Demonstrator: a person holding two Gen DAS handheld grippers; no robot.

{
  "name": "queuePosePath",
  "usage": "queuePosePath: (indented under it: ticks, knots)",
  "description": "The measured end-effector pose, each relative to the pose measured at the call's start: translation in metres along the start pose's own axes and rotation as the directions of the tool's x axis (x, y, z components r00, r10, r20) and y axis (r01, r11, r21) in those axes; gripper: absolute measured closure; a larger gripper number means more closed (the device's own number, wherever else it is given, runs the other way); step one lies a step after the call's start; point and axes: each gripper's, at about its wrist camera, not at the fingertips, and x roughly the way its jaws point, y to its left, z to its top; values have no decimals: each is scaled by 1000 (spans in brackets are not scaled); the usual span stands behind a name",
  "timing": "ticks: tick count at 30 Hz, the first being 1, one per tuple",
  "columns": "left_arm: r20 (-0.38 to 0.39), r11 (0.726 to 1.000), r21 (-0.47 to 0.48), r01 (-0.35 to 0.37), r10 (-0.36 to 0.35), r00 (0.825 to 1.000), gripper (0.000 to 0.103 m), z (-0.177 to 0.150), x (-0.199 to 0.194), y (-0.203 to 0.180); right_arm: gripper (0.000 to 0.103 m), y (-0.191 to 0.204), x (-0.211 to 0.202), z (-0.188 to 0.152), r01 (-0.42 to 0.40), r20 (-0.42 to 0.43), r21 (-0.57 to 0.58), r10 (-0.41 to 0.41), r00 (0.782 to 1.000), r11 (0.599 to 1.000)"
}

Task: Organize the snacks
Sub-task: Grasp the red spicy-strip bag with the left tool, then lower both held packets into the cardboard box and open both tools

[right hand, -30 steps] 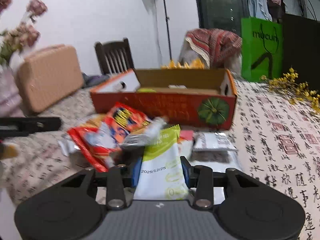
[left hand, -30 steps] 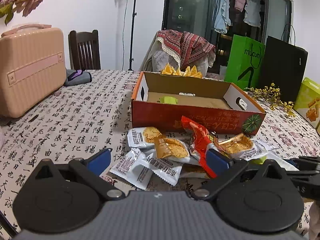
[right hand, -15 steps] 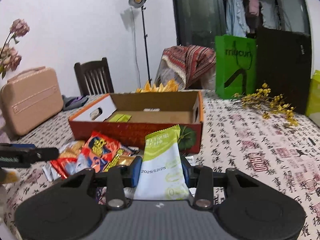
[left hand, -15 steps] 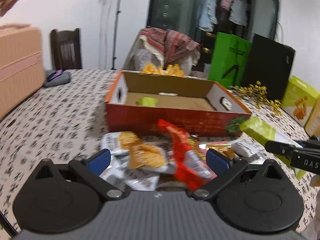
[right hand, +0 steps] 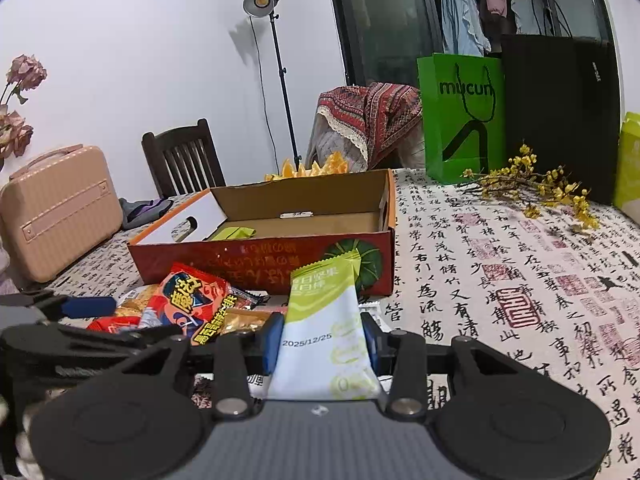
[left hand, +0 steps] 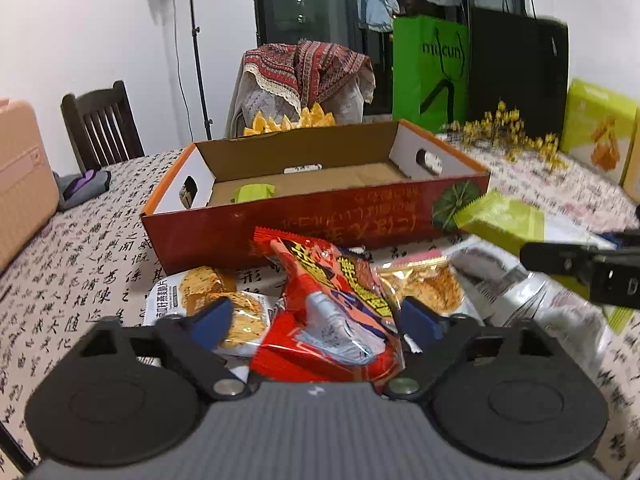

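Left wrist view: we see our left gripper [left hand: 316, 318] closing around the red snack packet [left hand: 332, 312], which lies between the blue fingers [left hand: 212, 320]; the pads do not look pressed on it yet.
Right wrist view: our right gripper [right hand: 323, 344] is clamped on the green-and-white packet [right hand: 326, 328], narrow opening, pads squeezing its lower half, the top edge standing up free.
Where the snacks are: a loose heap of packets on the tablecloth [right hand: 500, 280], just in front of the cardboard box [left hand: 320, 216]; one small green packet [left hand: 254, 192] already lies inside the box.
Neighbours in the heap: a biscuit packet [left hand: 204, 292] to the left of the red one, a gold packet [left hand: 424, 288] to its right, both touching or overlapping it.
How the red packet will handle: we judge it light, puffy and crinkly, with a slick foil skin; it will dent and may slide out of a shallow pinch.
Where to take hold: across its middle, deep between the fingers, clear of the neighbours.
Risk: a neighbouring packet could be dragged up with it.
Next: we would carry both packets over the box's near wall.
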Motion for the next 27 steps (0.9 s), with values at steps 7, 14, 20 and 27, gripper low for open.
queuePosePath:
  ticks: [7,14,20,27]
  knots:
    - [-12,1000,8,-4,4,1000,50,-4,7,-4,64,-2,3,-4,-15,-7,17,15,1000,1000]
    - [14,998,-53,40,-39,999,67,-3,0,9,64,-3,-1,-4,-16,1,27,16,1000,1000]
    - [39,996,-60,63,-61,997,75,-2,-8,13,64,0,-4,-4,-20,6,26,20,1000,999]
    - [78,995,-75,60,-54,995,78,3,-19,19,64,4,-10,0,-22,20,20,22,1000,1000]
